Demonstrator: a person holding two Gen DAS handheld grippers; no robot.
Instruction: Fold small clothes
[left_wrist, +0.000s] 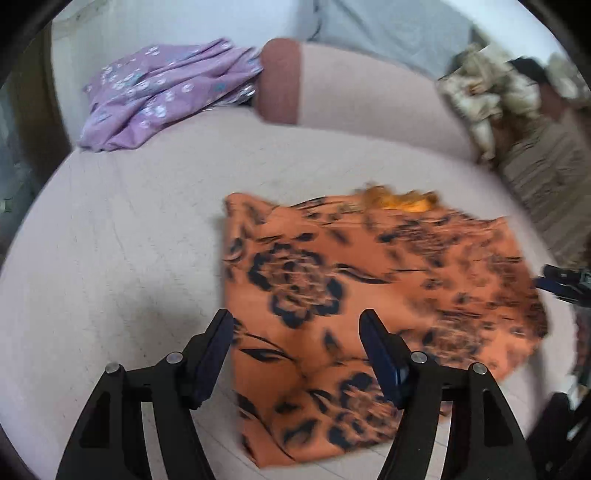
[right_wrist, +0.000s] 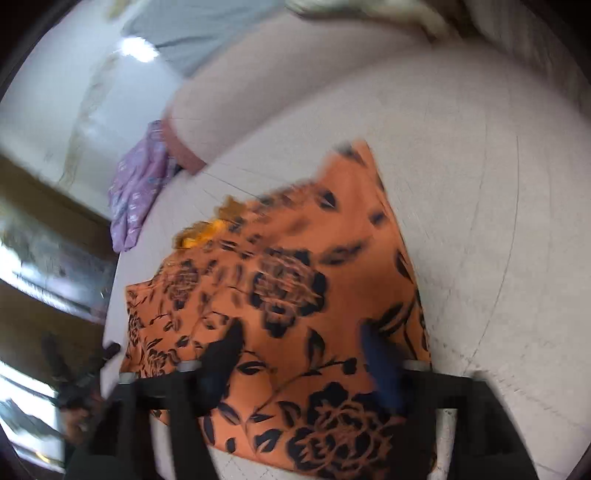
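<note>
An orange garment (left_wrist: 369, 295) with a black flower print lies folded flat on the pale pink bed surface (left_wrist: 129, 240). A brighter orange trim shows at its far edge. My left gripper (left_wrist: 297, 321) stands open just above the garment's near left part, with nothing pinched between its fingers. In the right wrist view the same garment (right_wrist: 295, 295) fills the middle, blurred by motion. My right gripper (right_wrist: 301, 336) hangs open over it, jaws wide apart, gripping nothing. The right gripper's dark tip (left_wrist: 565, 282) shows at the right edge of the left wrist view.
A lilac flowered garment (left_wrist: 162, 92) lies crumpled at the far left (right_wrist: 135, 192). A pale bolster with a brown end (left_wrist: 351, 96) runs along the back. A cream and dark pile of clothes (left_wrist: 495, 92) sits at the far right. Dark furniture (right_wrist: 44, 229) borders the bed's left side.
</note>
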